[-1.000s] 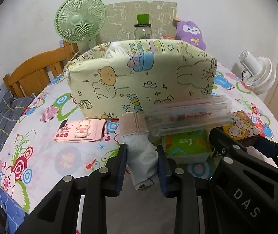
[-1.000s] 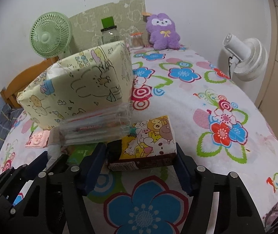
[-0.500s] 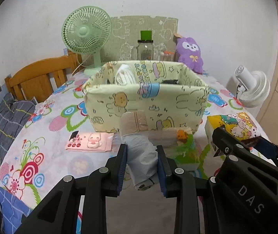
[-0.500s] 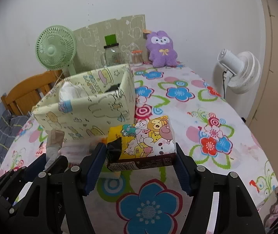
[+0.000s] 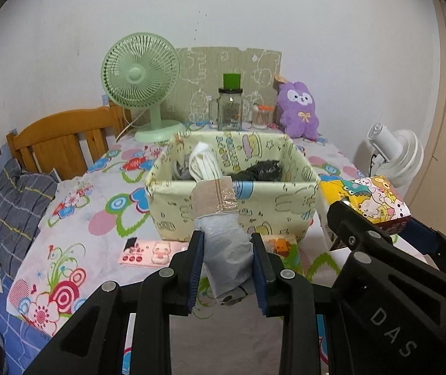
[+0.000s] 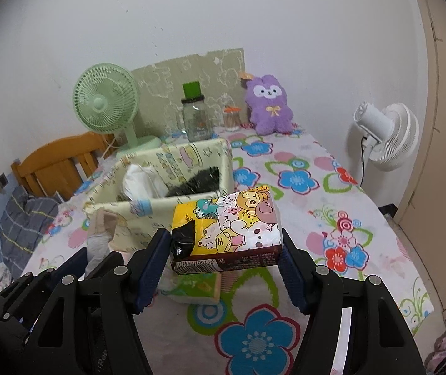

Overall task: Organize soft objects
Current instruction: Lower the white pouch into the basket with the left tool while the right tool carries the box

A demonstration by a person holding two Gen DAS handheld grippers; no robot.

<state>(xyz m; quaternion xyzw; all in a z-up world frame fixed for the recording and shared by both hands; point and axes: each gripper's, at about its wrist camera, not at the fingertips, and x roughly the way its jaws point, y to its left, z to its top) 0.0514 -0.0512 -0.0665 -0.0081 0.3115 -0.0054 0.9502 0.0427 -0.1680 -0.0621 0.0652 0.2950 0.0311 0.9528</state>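
Observation:
My left gripper [image 5: 227, 265] is shut on a grey wrapped soft bundle [image 5: 223, 237] with a tan taped end, held in the air in front of the yellow cartoon fabric bin [image 5: 288, 200]. My right gripper [image 6: 224, 265] is shut on a cartoon-printed tissue pack [image 6: 232, 228], which also shows in the left wrist view [image 5: 369, 197], raised just right of the bin [image 6: 188, 203]. The bin holds a white cloth [image 6: 141, 181] and a dark item [image 6: 197, 181]. A green tissue pack [image 5: 282, 250] lies on the table below, near the bin's front.
A pink flat pack [image 5: 151, 251] lies on the flowered tablecloth left of the bin. At the back stand a green fan [image 5: 141, 84], a glass jar [image 5: 230, 109] and a purple plush [image 5: 298, 109]. A white fan [image 6: 385, 137] stands right. A wooden chair [image 5: 63, 140] is left.
Both grippers rose and pulled back from the bin with their loads, so the bin's open top now shows. A clear plastic pack seen a second ago is out of sight.

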